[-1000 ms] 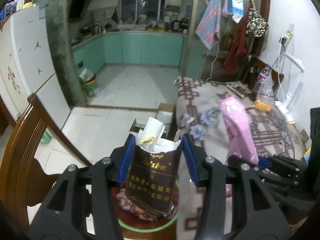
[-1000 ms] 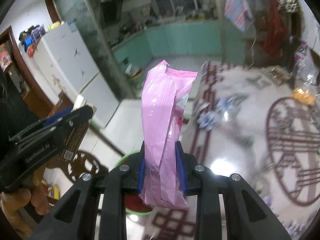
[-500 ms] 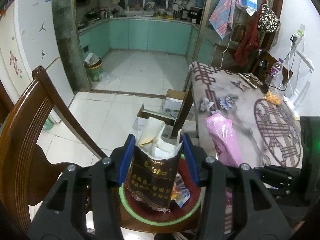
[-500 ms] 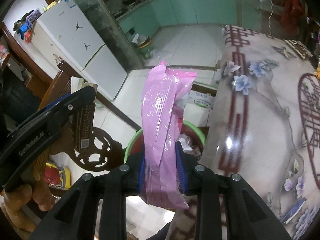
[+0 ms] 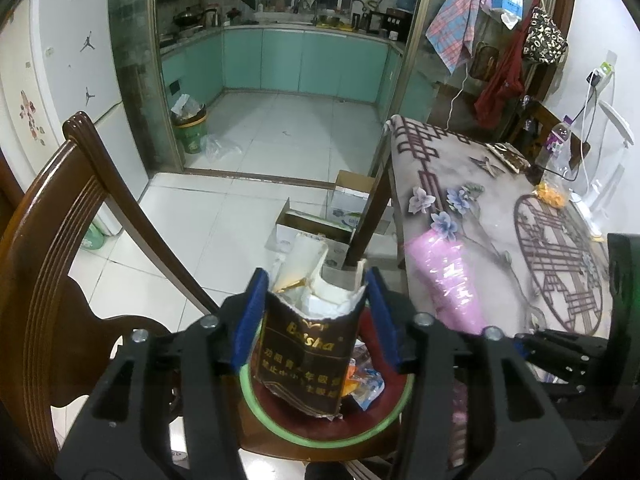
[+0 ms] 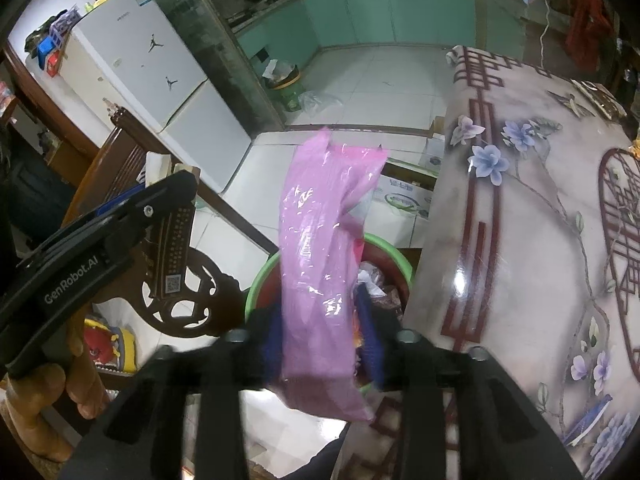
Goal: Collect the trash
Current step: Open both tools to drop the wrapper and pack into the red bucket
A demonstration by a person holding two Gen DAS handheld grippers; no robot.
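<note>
Left hand-held gripper (image 5: 316, 316) clamps my torn carton (image 5: 306, 354), light, crushable; right hand-held gripper (image 6: 324, 336) pinches pink wrapper (image 6: 324, 256), limp, slippery, above bin (image 6: 400, 260).

Both wrist cameras look steeply down along their fingers, close above a green-rimmed bin (image 5: 280, 416) (image 6: 256, 280) beside the table (image 5: 480, 208) (image 6: 520, 240). Each faces the kitchen doorway; the right view also catches the left gripper (image 6: 120, 216).

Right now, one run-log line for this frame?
phase: drop-off | left tongs: shut on brown cigarette pack | right tongs: shut on pink wrapper | target: green-rimmed bin, below both, already holding trash
</note>
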